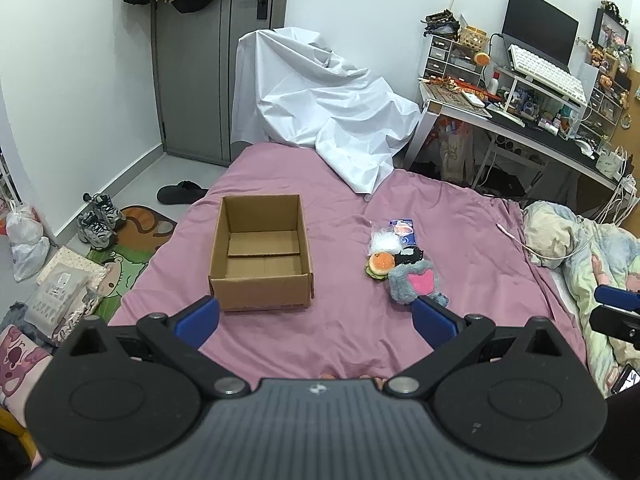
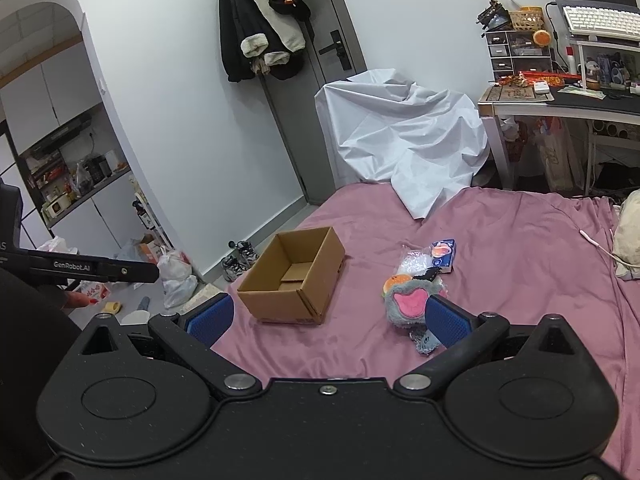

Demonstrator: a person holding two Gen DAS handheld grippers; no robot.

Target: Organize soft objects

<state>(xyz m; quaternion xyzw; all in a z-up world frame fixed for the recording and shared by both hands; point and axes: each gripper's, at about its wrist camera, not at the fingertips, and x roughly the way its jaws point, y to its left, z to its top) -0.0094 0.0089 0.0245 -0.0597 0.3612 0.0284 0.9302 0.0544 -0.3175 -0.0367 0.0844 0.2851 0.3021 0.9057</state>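
Left wrist view shows the box (image 1: 260, 254) sitting open and empty on the pink sheet (image 1: 344, 332), at about 12 o'clock from the left gripper (image 1: 316, 318). Nothing soft has gone into it, so by my reading the task has hardly begun: every item is yet to be moved.

The soft things lie in one cluster at about 1 o'clock from that gripper, well apart from the box. The grey paw (image 1: 414, 282) is nearest, with its pink pad facing up. The burger (image 1: 380, 266) touches it at its 10 o'clock. A small black toy (image 1: 408, 257) sits just behind the paw, and a clear bag (image 1: 384, 242) and a blue pack (image 1: 404, 230) lie farther back at 12 o'clock of the cluster. What the black toy is I cannot tell.

The left gripper's blue fingers (image 1: 200, 316) stand wide apart and hold nothing, hovering over bare sheet. In the right wrist view the right gripper (image 2: 328, 320) is likewise spread wide and empty; its right-hand finger (image 2: 448, 320) overlaps the paw (image 2: 404, 304) in the picture, though whether it touches is unclear. From here the box (image 2: 294, 280) lies at 11 o'clock and the cluster at 1 o'clock.

Left to do: pick up all five items and drop them in the box. The paw looks the likeliest first grab.
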